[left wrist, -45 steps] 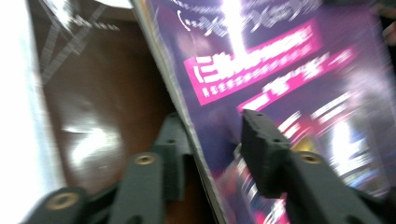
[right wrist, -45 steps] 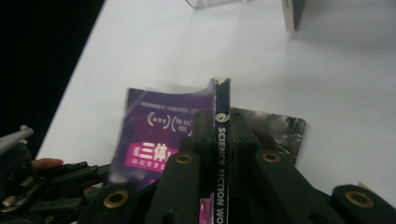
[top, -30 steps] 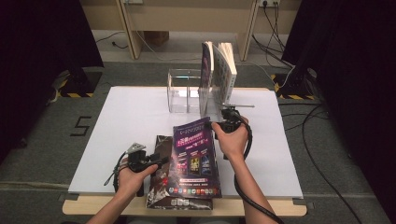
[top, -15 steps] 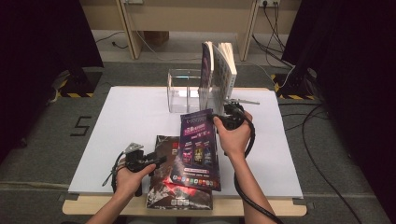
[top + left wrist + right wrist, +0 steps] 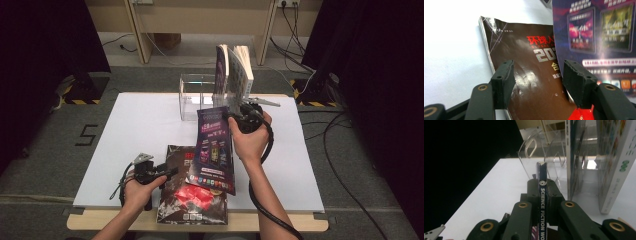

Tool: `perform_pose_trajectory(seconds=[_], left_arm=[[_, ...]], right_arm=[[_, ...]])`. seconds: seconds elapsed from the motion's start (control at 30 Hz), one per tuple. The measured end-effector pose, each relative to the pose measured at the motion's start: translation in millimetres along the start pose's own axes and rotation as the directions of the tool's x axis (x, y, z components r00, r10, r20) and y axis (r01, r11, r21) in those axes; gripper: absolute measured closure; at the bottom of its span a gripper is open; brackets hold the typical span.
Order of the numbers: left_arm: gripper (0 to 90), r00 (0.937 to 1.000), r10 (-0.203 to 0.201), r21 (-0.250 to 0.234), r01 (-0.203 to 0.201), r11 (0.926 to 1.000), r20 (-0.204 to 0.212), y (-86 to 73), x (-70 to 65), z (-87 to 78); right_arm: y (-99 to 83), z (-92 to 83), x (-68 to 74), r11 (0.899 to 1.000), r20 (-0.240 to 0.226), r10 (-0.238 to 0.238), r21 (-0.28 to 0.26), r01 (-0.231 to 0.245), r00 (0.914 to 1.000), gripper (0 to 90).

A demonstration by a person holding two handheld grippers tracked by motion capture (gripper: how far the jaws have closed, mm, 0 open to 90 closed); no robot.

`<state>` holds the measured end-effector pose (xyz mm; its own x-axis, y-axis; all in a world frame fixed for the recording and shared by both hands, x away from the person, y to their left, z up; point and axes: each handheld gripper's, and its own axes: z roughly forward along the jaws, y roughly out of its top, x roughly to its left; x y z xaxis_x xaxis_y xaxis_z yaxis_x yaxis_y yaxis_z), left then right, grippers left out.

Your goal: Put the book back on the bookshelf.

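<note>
Purple magazine (image 5: 214, 150) lifted clear of the brown magazine (image 5: 192, 200), tilted, spine clamped in the right gripper (image 5: 541, 192), likely bound for the clear rack (image 5: 197, 97) just behind it, where two books (image 5: 234, 75) stand upright. Left gripper (image 5: 536, 82) jaws wide over the brown magazine. White table (image 5: 135, 130); grey floor, dark curtains.

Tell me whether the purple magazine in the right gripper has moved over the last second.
Yes. The purple magazine, clamped in the right gripper, has risen off the brown magazine and swung toward the clear acrylic book rack, which stayed put.
</note>
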<state>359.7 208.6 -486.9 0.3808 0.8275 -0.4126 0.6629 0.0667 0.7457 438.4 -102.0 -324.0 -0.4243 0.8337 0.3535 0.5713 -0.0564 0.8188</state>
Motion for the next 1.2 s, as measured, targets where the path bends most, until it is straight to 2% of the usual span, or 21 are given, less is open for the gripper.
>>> perform_pose_trajectory(seconds=[0.27, 0.63, 1.2], left_arm=[[41.9, 1.0, 0.004, 0.0, -0.004, 1.0, -0.001, -0.6, 0.0, -0.3], [42.0, 1.0, 0.003, -0.006, -0.003, 1.0, 0.001, 1.4, 0.8, -1.6], [42.0, 1.0, -0.001, -0.005, 0.001, 1.0, 0.005, 0.3, 0.7, -2.0]], right_arm=[[10.1, -3.0, 11.2, 0.996, 0.033, -0.046, -0.069, 0.048, 0.9984, 84.3], [14.8, -1.1, 14.4, 0.994, 0.05, -0.047, -0.094, 0.051, 0.9977, 84.4], [28.8, -3.7, 24.4, 0.983, 0.087, -0.075, -0.16, 0.088, 0.9933, 84.3]])
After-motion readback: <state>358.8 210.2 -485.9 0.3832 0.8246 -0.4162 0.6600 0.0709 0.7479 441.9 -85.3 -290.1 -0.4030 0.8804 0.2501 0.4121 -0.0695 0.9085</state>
